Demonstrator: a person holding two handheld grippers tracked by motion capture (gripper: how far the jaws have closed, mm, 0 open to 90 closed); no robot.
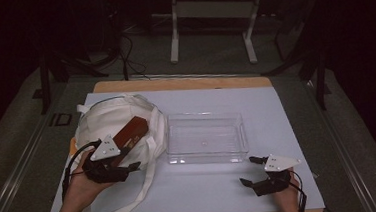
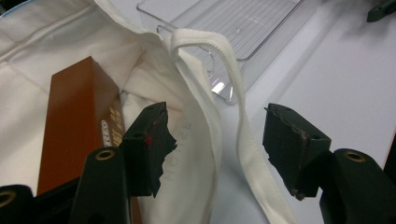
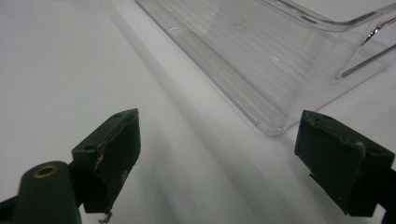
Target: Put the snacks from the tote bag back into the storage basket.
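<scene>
A white cloth tote bag (image 1: 111, 119) lies at the table's left with a long brown box (image 1: 130, 132) sticking out of its mouth. My left gripper (image 1: 130, 162) is open just in front of the bag. In the left gripper view the bag's edge and strap (image 2: 238, 116) lie between the spread jaws, and the brown box (image 2: 74, 126) sits beside the left jaw. A clear plastic tray (image 1: 205, 137) stands at the table's middle. My right gripper (image 1: 248, 171) is open over bare table in front of the tray's right corner (image 3: 271, 70), holding nothing.
The white table sheet (image 1: 256, 106) has room at the right and front. The bag's long strap (image 1: 146, 181) trails toward the front edge. White frame legs (image 1: 173, 37) stand on the floor behind the table.
</scene>
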